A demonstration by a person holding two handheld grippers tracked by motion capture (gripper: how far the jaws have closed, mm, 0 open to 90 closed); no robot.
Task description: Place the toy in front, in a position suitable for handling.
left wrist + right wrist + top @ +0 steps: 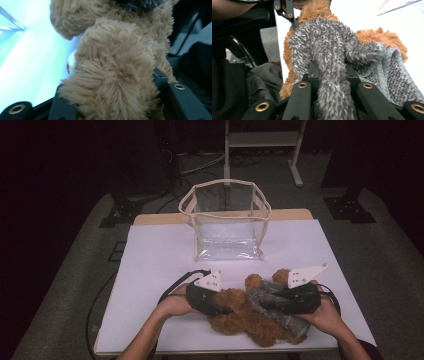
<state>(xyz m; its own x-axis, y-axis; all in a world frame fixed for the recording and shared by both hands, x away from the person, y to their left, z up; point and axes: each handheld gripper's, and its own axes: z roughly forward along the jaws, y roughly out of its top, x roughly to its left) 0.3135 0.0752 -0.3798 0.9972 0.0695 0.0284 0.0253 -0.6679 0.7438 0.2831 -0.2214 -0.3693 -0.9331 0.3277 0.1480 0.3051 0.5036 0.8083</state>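
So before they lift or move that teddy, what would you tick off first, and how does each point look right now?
1. Left tool has the teddy: ok, a brown furry limb fills the space between its jaws.
2. Right tool has the grey knit: ok, a fold is pinched between its jaws.
3. Bag upright, mouth open: ok.
4. Way to the bag free: ok, bare table lies between.
5. Knit fully on the teddy: cannot tell.
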